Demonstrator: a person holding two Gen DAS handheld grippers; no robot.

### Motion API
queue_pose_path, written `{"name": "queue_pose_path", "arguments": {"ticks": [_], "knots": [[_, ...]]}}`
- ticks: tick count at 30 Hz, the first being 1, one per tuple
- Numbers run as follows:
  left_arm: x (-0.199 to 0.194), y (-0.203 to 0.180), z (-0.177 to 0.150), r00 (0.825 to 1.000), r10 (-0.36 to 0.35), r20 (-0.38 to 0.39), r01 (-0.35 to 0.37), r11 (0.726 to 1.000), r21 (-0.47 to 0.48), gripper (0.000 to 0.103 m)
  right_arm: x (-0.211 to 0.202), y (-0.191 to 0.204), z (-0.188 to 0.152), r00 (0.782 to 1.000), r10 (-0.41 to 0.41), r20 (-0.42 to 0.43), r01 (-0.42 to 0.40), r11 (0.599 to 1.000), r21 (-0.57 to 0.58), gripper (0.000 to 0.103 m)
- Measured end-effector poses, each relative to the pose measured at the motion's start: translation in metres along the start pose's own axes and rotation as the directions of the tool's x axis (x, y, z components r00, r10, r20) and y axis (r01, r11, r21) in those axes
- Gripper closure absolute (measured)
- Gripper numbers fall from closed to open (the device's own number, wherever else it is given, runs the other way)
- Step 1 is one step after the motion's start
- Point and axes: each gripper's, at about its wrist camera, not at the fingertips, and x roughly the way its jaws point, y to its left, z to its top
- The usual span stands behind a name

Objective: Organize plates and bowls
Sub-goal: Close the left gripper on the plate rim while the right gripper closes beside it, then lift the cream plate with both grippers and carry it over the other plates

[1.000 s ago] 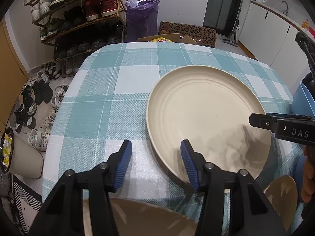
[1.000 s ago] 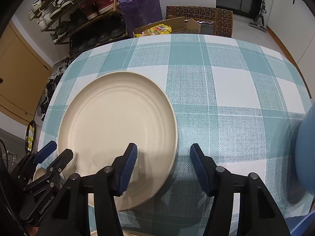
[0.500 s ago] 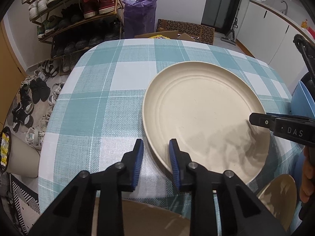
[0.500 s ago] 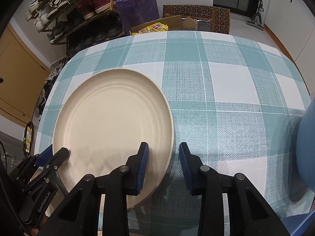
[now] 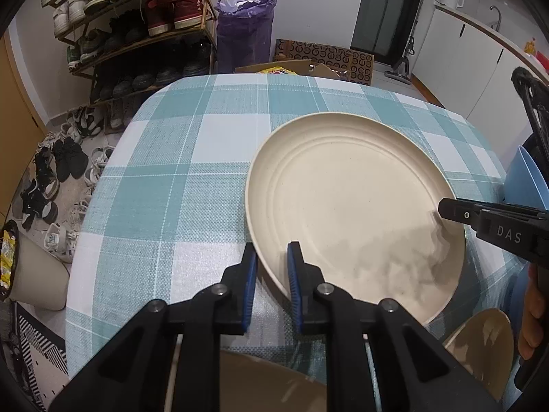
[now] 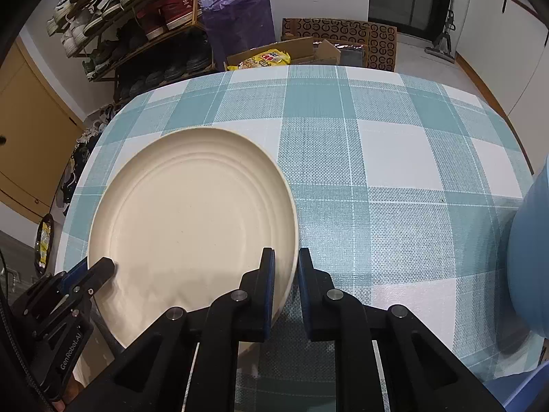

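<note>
Right now the cream plate [image 5: 353, 206] lies flat on the checked surface [image 5: 192, 158], pinched at two spots of its near rim. Left gripper [image 5: 271, 267] has its fingers [image 5: 294, 274] nearly together, rim between the blue pads; right gripper [image 6: 285, 274] does likewise on the opposite side, fingers [image 6: 268, 281] clamped across the rim. Both have just been closing, plate edge between them. Step in hand looks like a two-handed grab of the plate, lift not yet begun. Next move probably calls for an even rise on both sides, then carrying it to a stack. A tan dish [image 5: 480, 340] and blue bowl [image 5: 530, 182] sit near the right edge; another tan dish [image 5: 267, 384] lies under the left gripper.
</note>
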Motion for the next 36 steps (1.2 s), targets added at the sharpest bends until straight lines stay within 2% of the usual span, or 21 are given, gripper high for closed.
{"name": "queue_pose_path", "arguments": {"ticks": [18,36], "knots": [[-0.01,-0.001,0.001,1.0,0.013,0.017,-0.014,1.0,0.004,0.088,-0.014,0.0,-0.005,0.999,0.017,0.029,-0.017,1.0,0.003,0.092],[-0.056,-0.012,0.001,0.997,0.01,0.082,-0.012,1.0,0.016,0.088,-0.068,0.0,-0.013,0.993,0.041,0.109,-0.04,0.999,-0.008,0.092]]}}
